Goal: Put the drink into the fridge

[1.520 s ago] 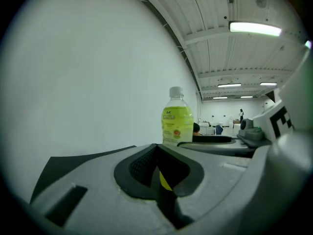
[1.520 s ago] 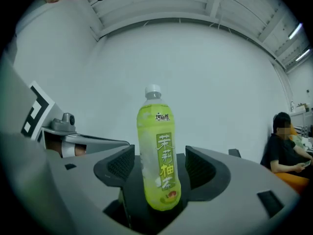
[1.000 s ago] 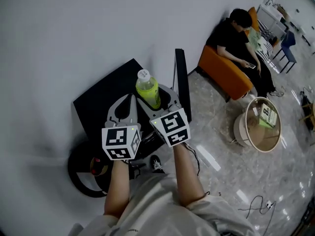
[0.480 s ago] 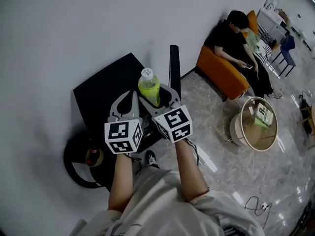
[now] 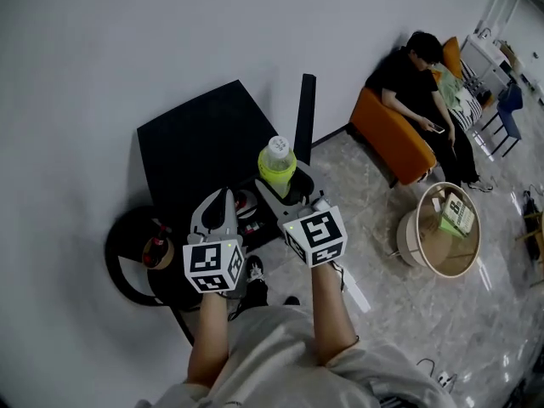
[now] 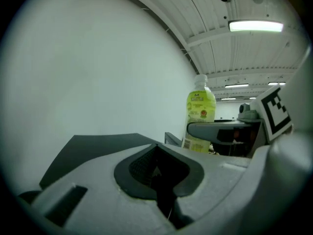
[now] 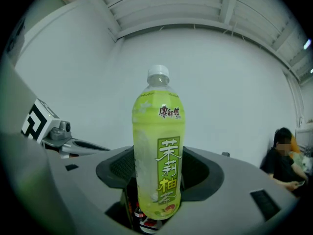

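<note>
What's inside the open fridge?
Only dark bottles with red labels show in the fridge opening; the rest is covered by its top, the right gripper and the green bottle.

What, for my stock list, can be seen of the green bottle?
The bottle is clear plastic, filled with pale yellow-green drink, with a white screw cap and a green label bearing Chinese characters. It stands upright, capped, gripped low on its body by the right gripper, off any surface, by the black fridge.
</note>
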